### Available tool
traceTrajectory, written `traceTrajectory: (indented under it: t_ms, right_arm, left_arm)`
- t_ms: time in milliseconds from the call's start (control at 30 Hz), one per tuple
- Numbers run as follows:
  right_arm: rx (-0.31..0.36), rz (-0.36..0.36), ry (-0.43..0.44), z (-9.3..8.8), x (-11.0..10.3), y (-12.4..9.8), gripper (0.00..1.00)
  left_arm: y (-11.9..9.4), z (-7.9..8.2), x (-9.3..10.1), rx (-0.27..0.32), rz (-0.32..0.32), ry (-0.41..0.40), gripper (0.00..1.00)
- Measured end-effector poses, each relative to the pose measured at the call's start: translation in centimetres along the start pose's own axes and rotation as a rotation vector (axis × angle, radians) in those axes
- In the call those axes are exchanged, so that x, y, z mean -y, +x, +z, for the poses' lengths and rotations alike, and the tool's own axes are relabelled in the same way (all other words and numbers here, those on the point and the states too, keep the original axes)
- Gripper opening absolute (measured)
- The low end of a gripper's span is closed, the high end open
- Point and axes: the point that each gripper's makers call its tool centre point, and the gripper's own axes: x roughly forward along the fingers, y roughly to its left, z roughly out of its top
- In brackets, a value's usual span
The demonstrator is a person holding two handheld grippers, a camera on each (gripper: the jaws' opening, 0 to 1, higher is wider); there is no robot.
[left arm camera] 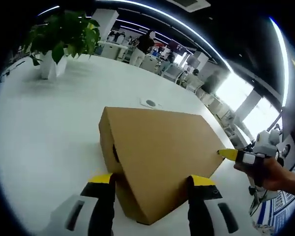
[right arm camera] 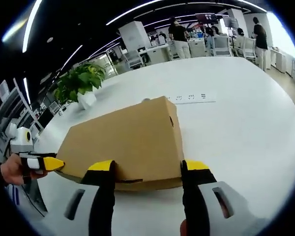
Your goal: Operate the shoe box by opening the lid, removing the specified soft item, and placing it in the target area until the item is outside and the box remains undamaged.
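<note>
A brown cardboard shoe box (left arm camera: 157, 147) lies on the white table (left arm camera: 49, 128) with its lid down. There is a round hole in one end wall. My left gripper (left arm camera: 151, 180) is open, and its yellow-tipped jaws stand either side of the box's near corner. From the right, a hand holds my right gripper (left arm camera: 236, 156), whose yellow tip is at the box's far right corner. In the right gripper view the box (right arm camera: 132, 140) lies lengthwise ahead. My right gripper (right arm camera: 148, 165) is open across the box's near end. My left gripper (right arm camera: 44, 163) is at the box's left corner.
A potted green plant (left arm camera: 64, 37) stands at the table's far side, also seen as the plant (right arm camera: 81, 81). A white power strip (right arm camera: 189, 97) and a small round disc (left arm camera: 150, 103) lie beyond the box. People, desks and chairs are in the background.
</note>
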Motion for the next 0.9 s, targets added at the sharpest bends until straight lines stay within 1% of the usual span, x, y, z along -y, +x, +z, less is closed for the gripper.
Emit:
traceTrajectory:
  t_ms: [200, 400, 567, 900]
  right_arm:
    - [-0.004, -0.007, -0.001, -0.5, -0.5, -0.3, 0.51]
    - [-0.007, -0.003, -0.007, -1.0, -1.4, -0.4, 0.51]
    - [-0.018, 0.004, -0.008, -1.6, -2.6, -0.5, 0.5]
    - [-0.013, 0.02, -0.019, -3.3, -5.2, -1.1, 0.5]
  left_arm:
    - [-0.4, -0.2, -0.3, -0.008, 0.0, 0.012, 0.6]
    - [-1.3, -0.7, -0.8, -0.014, 0.005, 0.011, 0.59]
    - [-2.4, -1.2, -1.5, -0.015, 0.009, 0.008, 0.59]
    - [-5.0, -2.6, -2.9, -0.023, 0.018, 0.004, 0.59]
